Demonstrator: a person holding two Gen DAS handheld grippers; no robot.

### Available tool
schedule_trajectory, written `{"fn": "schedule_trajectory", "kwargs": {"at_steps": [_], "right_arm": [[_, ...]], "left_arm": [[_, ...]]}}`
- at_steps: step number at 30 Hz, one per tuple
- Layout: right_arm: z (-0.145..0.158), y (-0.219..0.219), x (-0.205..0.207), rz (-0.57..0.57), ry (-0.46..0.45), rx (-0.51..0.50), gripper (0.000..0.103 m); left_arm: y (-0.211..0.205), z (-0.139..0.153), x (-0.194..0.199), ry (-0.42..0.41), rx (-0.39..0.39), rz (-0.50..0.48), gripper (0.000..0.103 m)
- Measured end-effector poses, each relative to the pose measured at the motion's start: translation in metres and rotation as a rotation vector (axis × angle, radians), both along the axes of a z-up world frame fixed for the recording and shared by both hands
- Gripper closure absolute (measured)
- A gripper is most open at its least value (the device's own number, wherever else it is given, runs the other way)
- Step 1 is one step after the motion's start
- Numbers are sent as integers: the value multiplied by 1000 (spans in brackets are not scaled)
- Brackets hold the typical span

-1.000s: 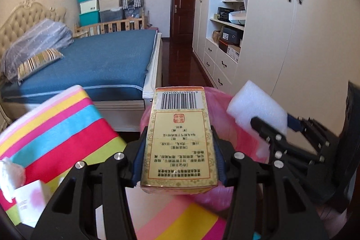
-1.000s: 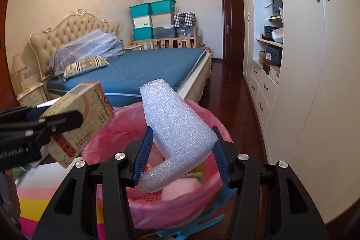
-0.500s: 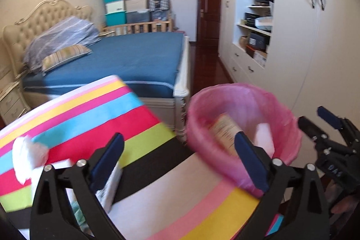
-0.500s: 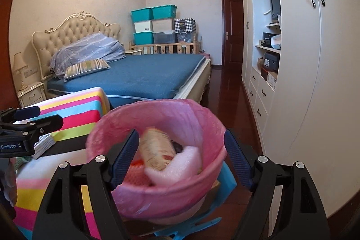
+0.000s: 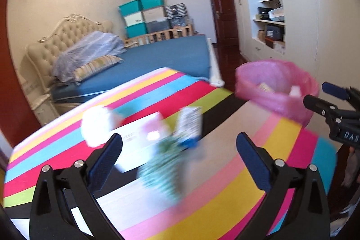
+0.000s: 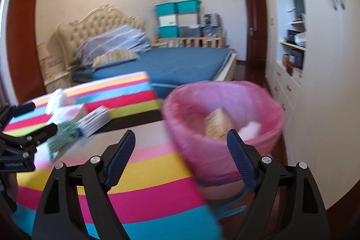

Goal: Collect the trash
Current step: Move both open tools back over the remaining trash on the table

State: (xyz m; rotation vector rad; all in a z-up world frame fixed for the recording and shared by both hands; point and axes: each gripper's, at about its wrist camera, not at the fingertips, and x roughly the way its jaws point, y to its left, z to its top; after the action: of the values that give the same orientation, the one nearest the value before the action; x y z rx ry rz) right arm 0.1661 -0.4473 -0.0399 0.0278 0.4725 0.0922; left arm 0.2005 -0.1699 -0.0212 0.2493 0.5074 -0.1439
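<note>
A bin lined with a pink bag (image 5: 276, 102) (image 6: 202, 145) stands at the striped table's right end. In it lie a yellow box (image 6: 217, 125) and white foam (image 6: 249, 127). My left gripper (image 5: 179, 141) is open wide above the table, with nothing in it, facing a blurred pile: a white tissue wad (image 5: 96, 125), a white-pink box (image 5: 144, 138), a patterned carton (image 5: 189, 125) and a green-white packet (image 5: 162, 170). The jaws of my right gripper (image 6: 181, 135) are opening with nothing between them. It hangs over the table edge just in front of the bin.
The table (image 5: 225, 195) wears a bright striped cloth. Behind it is a blue bed (image 6: 180, 64) with a tufted headboard. White wardrobes (image 6: 315, 105) line the right wall, close to the bin. A blue plastic piece (image 6: 231, 210) shows under the bin.
Both grippers opened and let go: the yellow box and the foam dropped into the pink bin. Both then swung left, the left one further, toward the pile on the table.
</note>
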Motion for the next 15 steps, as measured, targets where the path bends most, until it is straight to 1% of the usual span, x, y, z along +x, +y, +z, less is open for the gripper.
{"fn": "schedule_trajectory", "kwargs": {"at_steps": [3, 6, 9, 15], "right_arm": [[-3, 30, -2, 58, 22, -12, 22], [-2, 62, -3, 118, 39, -31, 20], [-3, 97, -4, 184, 56, -54, 20], [-6, 157, -5, 293, 84, -125, 20]], "left_arm": [[39, -3, -13, -4, 14, 66, 5], [81, -4, -23, 10, -18, 132, 5], [116, -2, -30, -1, -35, 207, 5], [160, -2, -44, -28, -41, 291, 5]]}}
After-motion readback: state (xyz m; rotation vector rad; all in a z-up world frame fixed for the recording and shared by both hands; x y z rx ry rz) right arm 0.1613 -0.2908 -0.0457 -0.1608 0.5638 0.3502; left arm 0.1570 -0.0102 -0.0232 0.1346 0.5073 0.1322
